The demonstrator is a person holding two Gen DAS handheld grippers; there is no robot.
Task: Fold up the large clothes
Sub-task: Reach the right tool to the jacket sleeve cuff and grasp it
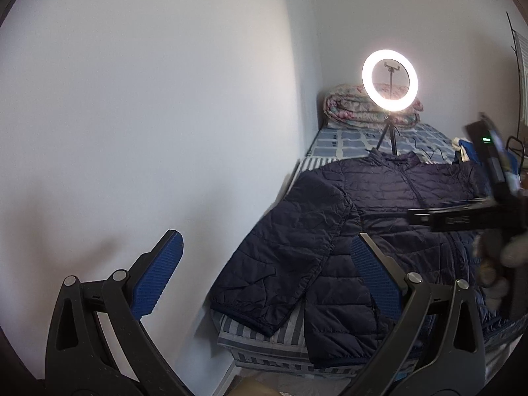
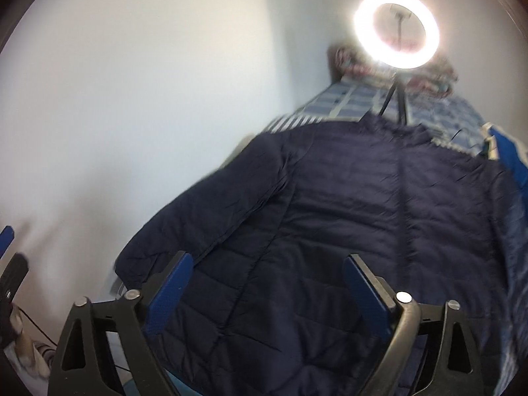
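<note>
Right gripper (image 2: pixel 267 283), jaws apart and empty, hovers over my jacket (image 2: pixel 363 204); next, grab the hem at six o'clock.

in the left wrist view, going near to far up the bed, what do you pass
left tool → navy puffer jacket → ring light tripod → rolled floral quilt against the far wall
</note>
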